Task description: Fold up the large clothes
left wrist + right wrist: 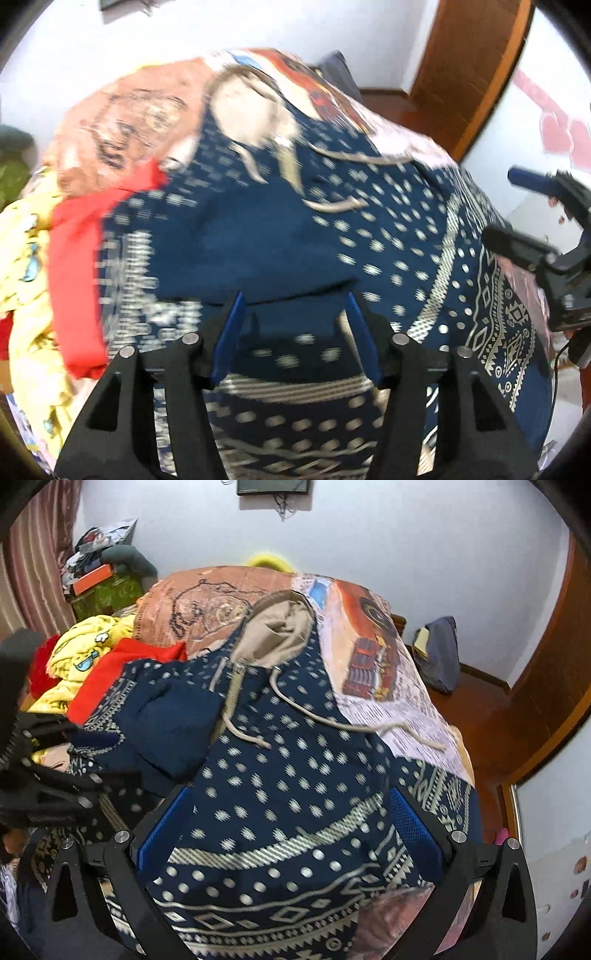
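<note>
A navy hoodie [258, 236] with cream dots and banded patterns lies spread on the bed, its beige hood [280, 627] at the far end and its drawstrings [332, 720] trailing to the right. A plain navy part [170, 720] is folded over its left side. My left gripper [295, 299] stands open just above the hoodie's near edge, with nothing pinched between its blue pads [231, 332]. My right gripper [290, 794] is wide open over the patterned body [295, 768]; the cloth rises between its fingers, and the pads do not press on it. Each gripper shows at the edge of the other's view.
A red garment [77, 258] and a yellow printed one [26, 240] are heaped left of the hoodie. The bed has a printed cover [369, 657]. A grey bag [439, 653] sits on the wooden floor at the right, by a wooden door [469, 66]. A cluttered green box [107, 590] stands at the back left.
</note>
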`<state>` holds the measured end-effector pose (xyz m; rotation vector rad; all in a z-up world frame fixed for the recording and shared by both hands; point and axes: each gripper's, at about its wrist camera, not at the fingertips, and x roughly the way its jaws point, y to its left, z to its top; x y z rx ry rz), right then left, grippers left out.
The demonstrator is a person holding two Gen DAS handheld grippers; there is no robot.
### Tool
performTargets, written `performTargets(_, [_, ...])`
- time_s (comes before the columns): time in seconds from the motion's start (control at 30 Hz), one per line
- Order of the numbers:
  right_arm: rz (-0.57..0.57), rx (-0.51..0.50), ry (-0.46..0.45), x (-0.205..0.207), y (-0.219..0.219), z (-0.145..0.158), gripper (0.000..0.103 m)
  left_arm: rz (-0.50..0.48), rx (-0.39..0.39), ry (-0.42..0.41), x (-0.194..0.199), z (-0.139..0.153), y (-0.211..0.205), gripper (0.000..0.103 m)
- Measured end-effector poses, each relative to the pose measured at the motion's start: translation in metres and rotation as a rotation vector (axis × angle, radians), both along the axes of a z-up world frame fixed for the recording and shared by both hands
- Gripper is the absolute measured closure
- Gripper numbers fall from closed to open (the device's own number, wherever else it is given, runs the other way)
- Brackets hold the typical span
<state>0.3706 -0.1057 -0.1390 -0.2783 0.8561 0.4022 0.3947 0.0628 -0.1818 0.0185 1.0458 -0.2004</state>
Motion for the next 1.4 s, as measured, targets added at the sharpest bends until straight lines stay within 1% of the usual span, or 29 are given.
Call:
performTargets(0.1, [0.035,-0.003,-0.019,0.001,0.021,0.005,0.000,0.067,0.007,-0.055,-0.007,0.021,0.039,0.041])
performTargets(0.2, [0.077,-0.003,-0.030,0.001,0.044,0.007,0.000,0.144,0.054,-0.106,-0.015,0.035,0.079,0.038])
performTargets(0.33, [0.147,-0.020,-0.024,0.004,0.083,0.001,0.000,0.211,0.093,-0.123,-0.025,0.036,0.121,0.037])
performTargets(0.43, [0.211,-0.063,0.022,0.007,0.116,-0.010,0.000,0.250,0.104,-0.105,-0.033,0.025,0.147,0.037])
performTargets(0.57, [0.281,-0.106,0.072,0.014,0.159,-0.031,0.000,0.292,0.107,-0.061,-0.043,0.003,0.173,0.037])
performTargets(0.7, [0.324,-0.152,0.118,0.019,0.192,-0.054,0.001,0.306,0.100,-0.021,-0.047,-0.020,0.184,0.037])
performTargets(0.83, [0.356,-0.204,0.113,0.022,0.214,-0.073,0.002,0.305,0.105,0.008,-0.048,-0.038,0.187,0.037])
performTargets(0.9, [0.373,-0.221,0.103,0.022,0.221,-0.081,0.007,0.301,0.108,0.013,-0.048,-0.043,0.188,0.037])
performTargets(0.97, [0.385,-0.247,0.104,0.023,0.227,-0.089,0.020,0.298,0.117,0.016,-0.048,-0.048,0.188,0.037])
performTargets(1.03, [0.394,-0.274,0.103,0.024,0.232,-0.097,0.026,0.292,0.128,0.022,-0.048,-0.052,0.187,0.037])
performTargets(1.07, [0.400,-0.279,0.102,0.024,0.233,-0.100,0.034,0.291,0.132,0.023,-0.048,-0.053,0.186,0.037])
performTargets(1.1, [0.410,-0.281,0.105,0.024,0.234,-0.102,0.038,0.290,0.135,0.024,-0.048,-0.055,0.186,0.037])
performTargets(1.13, [0.418,-0.279,0.108,0.024,0.235,-0.103,0.046,0.289,0.133,0.026,-0.048,-0.056,0.186,0.037])
performTargets(1.2, [0.426,-0.283,0.088,0.023,0.234,-0.101,0.054,0.288,0.127,0.029,-0.047,-0.057,0.185,0.037])
performTargets(1.27, [0.423,-0.289,0.067,0.022,0.232,-0.099,0.077,0.292,0.124,0.031,-0.046,-0.058,0.185,0.037])
performTargets(1.33, [0.403,-0.282,0.058,0.025,0.227,-0.094,0.090,0.294,0.122,0.032,-0.045,-0.058,0.183,0.037])
performTargets(1.4, [0.385,-0.231,0.074,0.031,0.218,-0.085,0.090,0.294,0.119,0.030,-0.043,-0.056,0.180,0.037])
